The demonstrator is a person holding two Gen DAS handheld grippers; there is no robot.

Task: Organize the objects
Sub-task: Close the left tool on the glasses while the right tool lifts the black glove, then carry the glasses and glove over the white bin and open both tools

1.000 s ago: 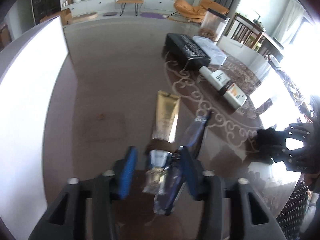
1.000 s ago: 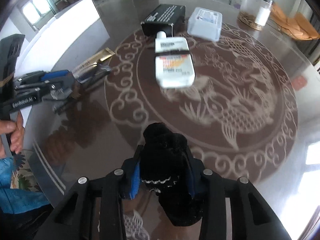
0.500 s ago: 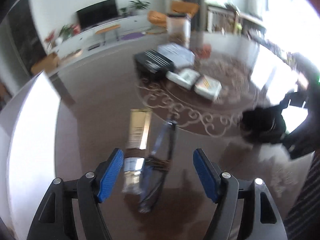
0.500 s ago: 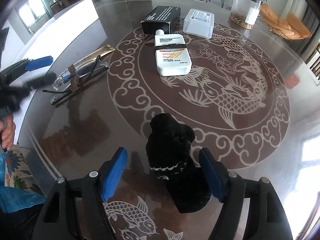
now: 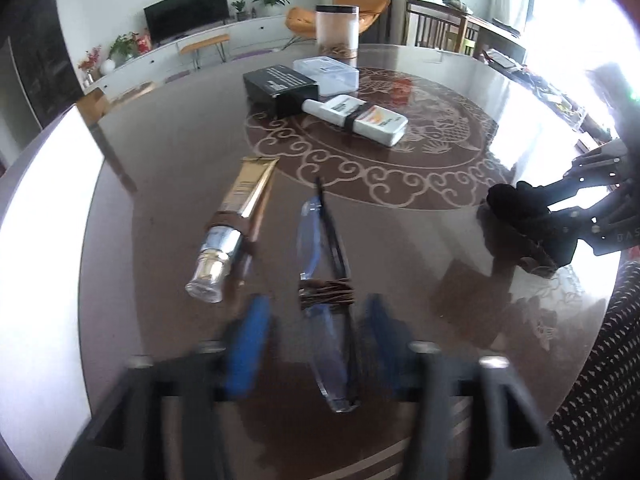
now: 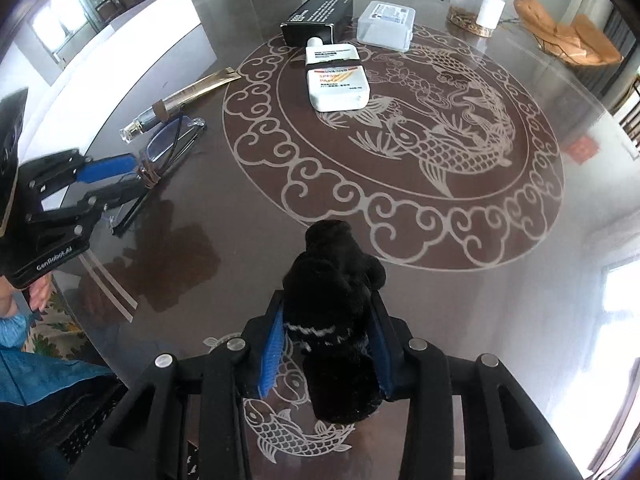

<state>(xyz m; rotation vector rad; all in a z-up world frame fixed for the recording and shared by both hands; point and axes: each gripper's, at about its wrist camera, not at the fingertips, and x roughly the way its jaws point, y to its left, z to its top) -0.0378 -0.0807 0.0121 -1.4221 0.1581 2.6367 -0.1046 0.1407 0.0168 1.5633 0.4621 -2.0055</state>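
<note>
1. The right gripper (image 6: 326, 344) is clenched on the black sock (image 6: 334, 320), low on the table (image 6: 560, 280) at 6 o'clock in its view.
2. The left gripper (image 5: 314, 346) straddles the glasses (image 5: 326, 300); its blue pads (image 5: 248, 350) are blurred, and I cannot tell whether they grip.
3. The gold tube (image 5: 234, 220) lies at 11 o'clock, just beside the glasses.
4. The white bottle (image 5: 358, 118), black box (image 5: 280, 86) and clear box (image 5: 326, 74) sit at 12 o'clock.
</note>
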